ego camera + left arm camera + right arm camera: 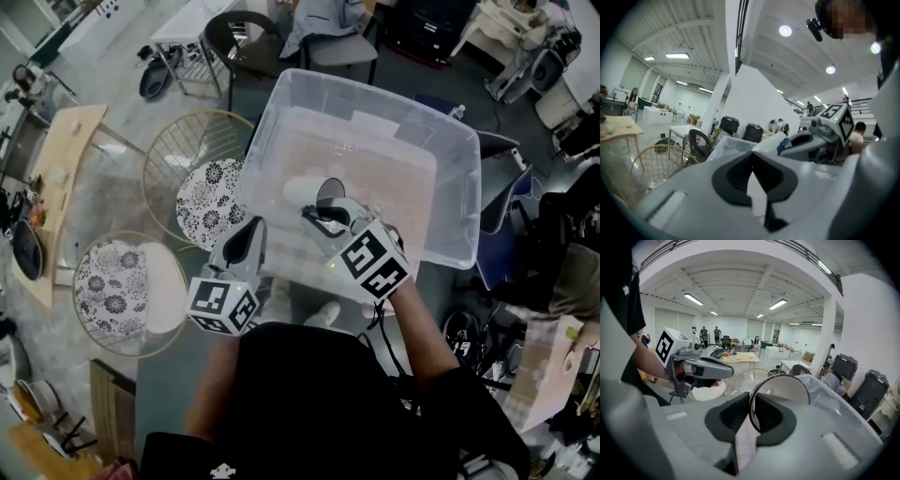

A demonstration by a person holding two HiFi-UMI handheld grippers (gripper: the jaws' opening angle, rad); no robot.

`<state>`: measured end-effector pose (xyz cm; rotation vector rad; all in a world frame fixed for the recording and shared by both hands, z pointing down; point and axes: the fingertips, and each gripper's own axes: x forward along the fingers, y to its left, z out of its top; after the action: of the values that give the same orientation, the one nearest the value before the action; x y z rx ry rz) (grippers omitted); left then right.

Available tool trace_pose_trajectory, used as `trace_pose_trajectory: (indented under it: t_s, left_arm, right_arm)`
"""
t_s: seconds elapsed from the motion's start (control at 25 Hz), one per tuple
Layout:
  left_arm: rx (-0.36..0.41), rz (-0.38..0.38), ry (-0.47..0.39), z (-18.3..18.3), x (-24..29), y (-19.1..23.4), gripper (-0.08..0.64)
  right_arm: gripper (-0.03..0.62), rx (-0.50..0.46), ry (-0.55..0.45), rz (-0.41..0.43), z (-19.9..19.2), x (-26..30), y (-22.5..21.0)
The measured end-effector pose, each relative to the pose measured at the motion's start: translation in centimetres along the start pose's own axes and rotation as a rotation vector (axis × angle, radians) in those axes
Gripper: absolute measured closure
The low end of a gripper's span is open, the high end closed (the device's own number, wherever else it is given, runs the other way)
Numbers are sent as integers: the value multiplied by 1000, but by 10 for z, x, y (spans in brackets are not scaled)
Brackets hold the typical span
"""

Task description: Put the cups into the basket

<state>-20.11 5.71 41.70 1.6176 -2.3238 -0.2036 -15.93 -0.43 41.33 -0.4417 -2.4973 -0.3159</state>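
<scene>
A white cup (309,194) with a thin dark rim hangs tipped on its side over the inside of the basket (457,187), a big clear plastic tub with a broad rim. The right claw (325,217) pinches the cup's wall at the rim, with the mouth turned back toward the claw.

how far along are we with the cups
Done: nothing sure; no cup seen lying in the bin. In hand: the right claw grips a white cup by its rim, over the bin. Left: release it inside. The left claw is shut and empty; no other cups show.
</scene>
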Motion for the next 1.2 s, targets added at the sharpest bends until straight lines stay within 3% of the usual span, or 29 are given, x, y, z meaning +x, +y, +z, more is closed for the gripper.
trace_pose_trajectory:
  t_s: [0.24, 0.6, 1.2]
  left_arm:
    - [-9, 14, 10, -2, 4, 10, 553]
    - [-6, 3, 26, -2, 24, 18, 554]
    - [-16, -9, 39, 5, 58, 34, 554]
  right_arm:
    - [551, 41, 35, -57, -7, 9, -46]
    - [551, 121, 130, -49, -43, 52, -99]
    - [551, 188, 346, 3, -126, 114, -124]
